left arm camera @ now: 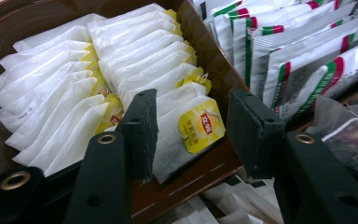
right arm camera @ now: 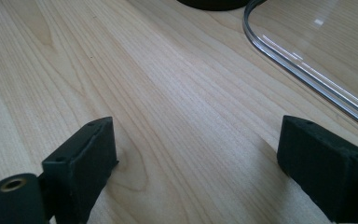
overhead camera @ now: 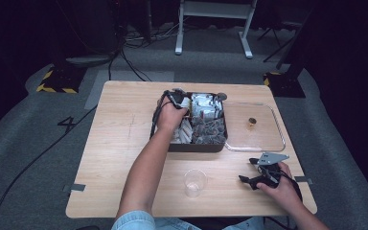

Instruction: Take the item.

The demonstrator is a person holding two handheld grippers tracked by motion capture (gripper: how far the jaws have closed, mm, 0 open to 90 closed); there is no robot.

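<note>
The left gripper [left arm camera: 191,135] is reaching down into the dark box [overhead camera: 196,146] sitting at the middle of the bench [overhead camera: 120,143]. Its two fingers [left arm camera: 140,130] are standing released, with a wide gap between them. In the left gripper view, the nearest tea bag [left arm camera: 182,135] is lying in that gap, its yellow tag [left arm camera: 201,125] facing up about midway between the fingers. The left-hand finger is sitting just beside or against the bag's edge, and I cannot tell which; the right-hand finger is standing apart from it. The bag is leaning at the near end of its row, against the box's inner wall.

Two rows of white tea bags are standing side by side in this compartment, each bag tilted against the next; an exact count is hard to make, as they are overlapping. Across a brown divider [left arm camera: 209,60], a stack of silver packets [left arm camera: 298,51] with red and green stripes is filling the neighbouring compartment. In the high view, the box is showing further compartments holding darker wrapped items, too small to count.

The right gripper [overhead camera: 261,175] is resting low over the bench near its front right corner, its fingers [right arm camera: 81,163] spread and grasping nothing, only bare wood between them. One clear cup [overhead camera: 195,182] is standing near the front edge. One clear lid [overhead camera: 278,143] is lying flat beside the box's right side, with one small brownish thing [overhead camera: 252,122] on it.
</note>
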